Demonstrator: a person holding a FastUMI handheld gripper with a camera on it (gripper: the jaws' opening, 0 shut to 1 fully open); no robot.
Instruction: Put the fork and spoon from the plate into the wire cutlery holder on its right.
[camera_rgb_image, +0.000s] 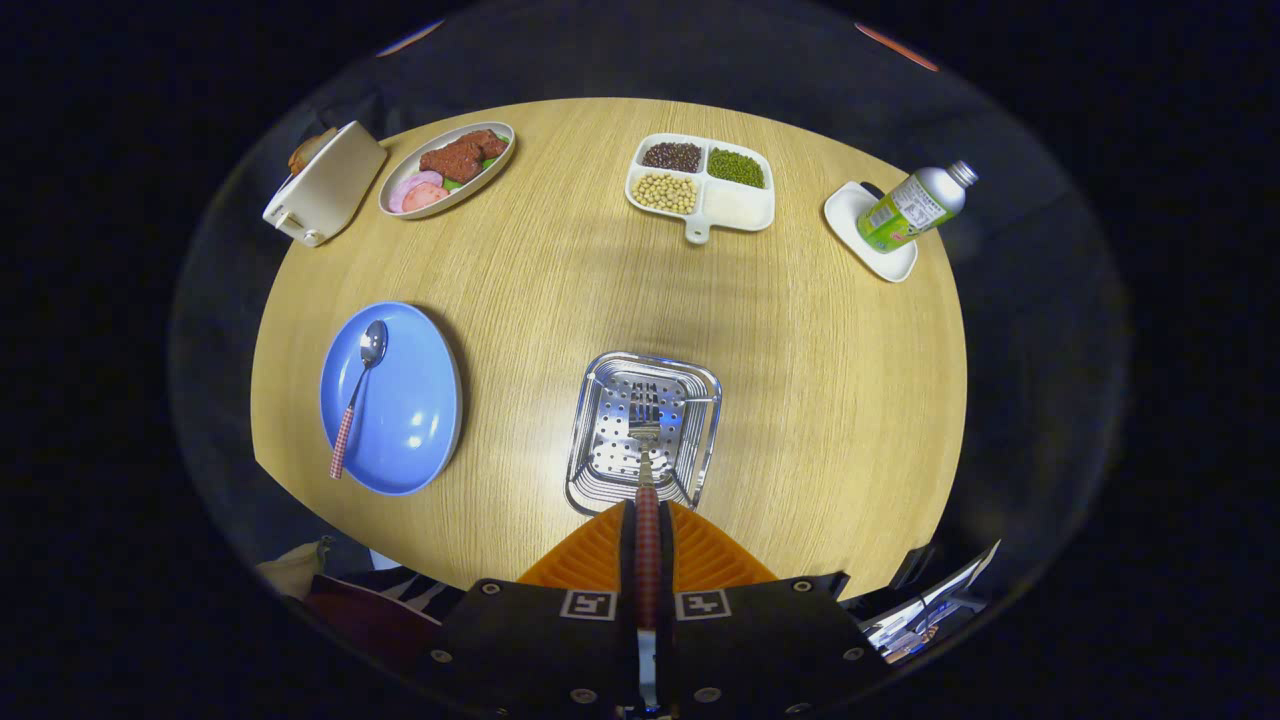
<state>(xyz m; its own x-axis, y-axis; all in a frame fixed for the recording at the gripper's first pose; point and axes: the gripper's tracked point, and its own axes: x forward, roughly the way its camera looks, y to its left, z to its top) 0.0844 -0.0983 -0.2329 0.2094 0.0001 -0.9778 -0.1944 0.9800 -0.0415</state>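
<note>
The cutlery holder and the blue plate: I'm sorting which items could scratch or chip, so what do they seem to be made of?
The cutlery holder looks like polished metal, likely stainless steel: mirror glare, punched holes in its base. The blue plate looks like glazed ceramic or glossy melamine: smooth surface with soft highlights; which one is unclear. The gripper is shut on the fork, held over the holder.

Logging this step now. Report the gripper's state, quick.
Gripper: shut on the fork, both fingers clamped on its handle, with the prongs over the cutlery holder. The spoon lies on the blue plate.
</note>
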